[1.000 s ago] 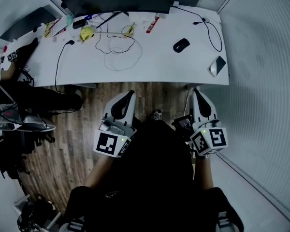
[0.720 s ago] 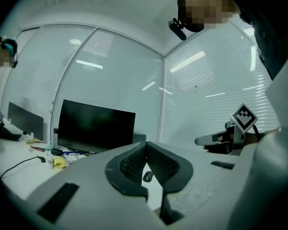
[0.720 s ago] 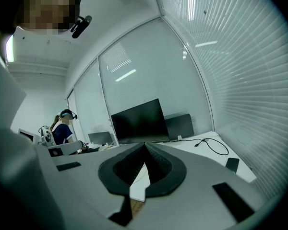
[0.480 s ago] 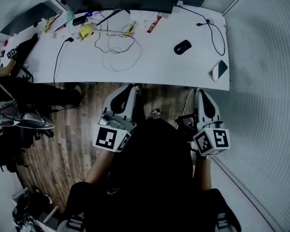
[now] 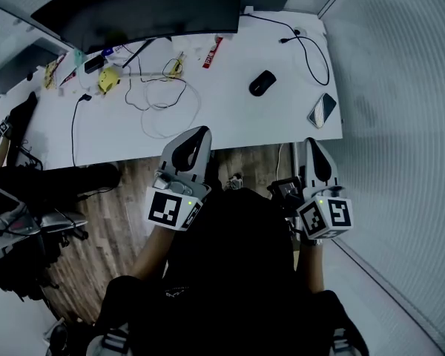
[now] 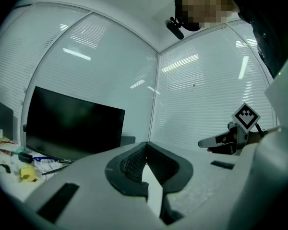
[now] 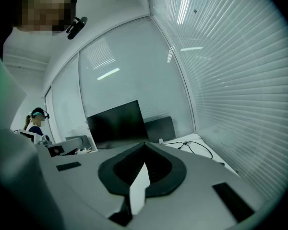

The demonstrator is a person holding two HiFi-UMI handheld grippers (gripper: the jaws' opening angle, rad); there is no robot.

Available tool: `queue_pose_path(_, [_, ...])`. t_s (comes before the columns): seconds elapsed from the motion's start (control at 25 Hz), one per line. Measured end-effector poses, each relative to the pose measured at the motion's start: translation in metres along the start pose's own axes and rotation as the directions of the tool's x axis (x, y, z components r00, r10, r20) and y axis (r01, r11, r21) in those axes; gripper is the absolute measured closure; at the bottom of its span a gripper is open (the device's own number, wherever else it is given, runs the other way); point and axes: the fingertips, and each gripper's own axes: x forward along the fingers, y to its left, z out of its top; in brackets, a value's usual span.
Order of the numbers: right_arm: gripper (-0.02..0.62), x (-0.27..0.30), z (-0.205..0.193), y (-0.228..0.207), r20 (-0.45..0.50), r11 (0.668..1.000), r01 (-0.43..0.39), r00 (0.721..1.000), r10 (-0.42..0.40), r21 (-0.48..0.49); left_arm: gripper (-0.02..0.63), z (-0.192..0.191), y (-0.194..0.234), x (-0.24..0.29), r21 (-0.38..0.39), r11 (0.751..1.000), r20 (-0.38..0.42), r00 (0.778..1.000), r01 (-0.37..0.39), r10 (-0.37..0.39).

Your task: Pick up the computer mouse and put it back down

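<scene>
The black computer mouse (image 5: 261,82) lies on the white desk (image 5: 230,121), right of the middle. My left gripper (image 5: 204,130) is shut and holds nothing; its tips reach over the desk's front edge, well short and left of the mouse. My right gripper (image 5: 309,141) is also shut and holds nothing, and hangs just before the desk's right front corner. In the left gripper view the jaws meet at the tip of the left gripper (image 6: 145,145), with the right gripper (image 6: 230,139) off to its right. In the right gripper view the right gripper (image 7: 145,143) points at the monitor; the mouse is hidden.
A large black monitor (image 5: 141,10) stands at the back of the desk. A phone (image 5: 322,110) lies near the right front corner, with a black cable (image 5: 311,50) behind it. Loose cables (image 5: 167,106) and a yellow object (image 5: 107,79) lie at left. A window wall (image 5: 400,124) runs along the right.
Both grippers have moved forward towards the desk. The left one's tips now reach over the desk's front edge. Both have stayed shut.
</scene>
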Motion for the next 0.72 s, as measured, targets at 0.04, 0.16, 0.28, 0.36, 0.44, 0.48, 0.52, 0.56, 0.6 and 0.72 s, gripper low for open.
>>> queue_pose_path(0.04, [0.595, 0.006, 0.003, -0.001, 0.0, 1.0, 0.015, 1.0, -0.015, -0.001, 0.598, 0.001, 0.005, 0.009, -0.003, 1.0, -0.002, 1.0, 0.017, -0.017])
queue_pose_path(0.16, [0.595, 0.028, 0.012, 0.001, 0.003, 0.998, 0.056, 0.998, -0.056, -0.004, 0.598, 0.002, 0.022, 0.034, -0.012, 0.997, -0.017, 0.997, 0.076, -0.077])
queue_pose_path(0.28, [0.595, 0.05, 0.017, 0.003, 0.005, 0.995, 0.095, 0.995, -0.095, 0.001, 0.599, 0.0, 0.037, 0.058, -0.009, 0.99, -0.035, 0.99, 0.139, -0.139])
queue_pose_path(0.36, [0.595, 0.065, 0.022, 0.005, 0.006, 0.992, 0.125, 0.992, -0.125, 0.0, 0.598, -0.001, 0.048, 0.072, -0.002, 0.983, -0.044, 0.982, 0.181, -0.181])
queue_pose_path(0.44, [0.595, 0.081, 0.029, 0.008, 0.012, 0.988, 0.152, 0.988, -0.152, -0.007, 0.598, -0.002, 0.06, 0.084, 0.001, 0.976, -0.053, 0.974, 0.219, -0.219])
queue_pose_path(0.48, [0.595, 0.089, 0.032, 0.01, 0.016, 0.987, 0.163, 0.986, -0.163, -0.012, 0.6, -0.003, 0.066, 0.089, 0.002, 0.972, -0.056, 0.971, 0.235, -0.234])
queue_pose_path(0.52, [0.595, 0.096, 0.035, 0.012, 0.017, 0.984, 0.175, 0.984, -0.175, -0.016, 0.599, -0.003, 0.072, 0.094, 0.002, 0.969, -0.057, 0.967, 0.248, -0.248])
queue_pose_path(0.56, [0.595, 0.103, 0.037, 0.014, 0.016, 0.982, 0.187, 0.982, -0.187, -0.019, 0.599, -0.004, 0.078, 0.099, 0.001, 0.965, -0.057, 0.964, 0.261, -0.26])
queue_pose_path(0.6, [0.596, 0.11, 0.038, 0.015, 0.013, 0.979, 0.201, 0.98, -0.201, -0.02, 0.599, -0.005, 0.084, 0.104, -0.003, 0.962, -0.058, 0.961, 0.272, -0.272])
queue_pose_path(0.72, [0.595, 0.127, 0.039, 0.018, 0.006, 0.971, 0.236, 0.972, -0.236, -0.024, 0.599, -0.008, 0.099, 0.117, -0.011, 0.954, -0.055, 0.953, 0.299, -0.299])
